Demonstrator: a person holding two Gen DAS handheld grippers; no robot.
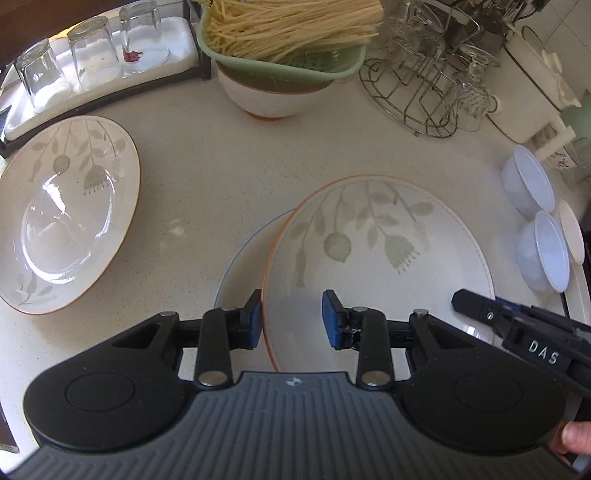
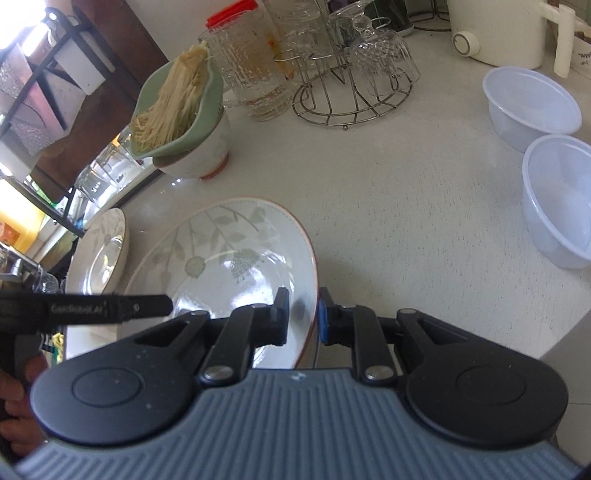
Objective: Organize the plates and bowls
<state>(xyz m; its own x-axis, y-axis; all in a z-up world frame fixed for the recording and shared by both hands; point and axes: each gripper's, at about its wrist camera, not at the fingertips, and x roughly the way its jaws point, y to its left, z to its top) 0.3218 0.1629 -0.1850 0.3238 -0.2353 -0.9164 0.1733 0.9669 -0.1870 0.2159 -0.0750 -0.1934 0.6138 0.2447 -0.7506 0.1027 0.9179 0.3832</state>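
Observation:
A deep floral plate with an orange rim [image 1: 376, 251] [image 2: 229, 266] overlaps a blue-rimmed plate [image 1: 240, 266] lying under it on the counter. My right gripper [image 2: 303, 314] is shut on the floral plate's right rim; in the left wrist view its black body [image 1: 480, 314] shows at that plate's right edge. My left gripper [image 1: 292, 319] straddles the left rim: one pad is just outside it, the other hangs over the inside with a gap, so it is open. A second floral deep plate [image 1: 70, 214] [image 2: 99, 254] sits to the left.
Two translucent plastic bowls [image 1: 532, 184] [image 2: 532, 99] stand at the right. At the back are a ceramic bowl carrying a green colander of noodles [image 1: 266, 99] [image 2: 195, 162], a tray of upturned glasses [image 1: 92, 55], a wire glass rack [image 1: 417, 92] [image 2: 351, 92] and a white appliance [image 2: 495, 29].

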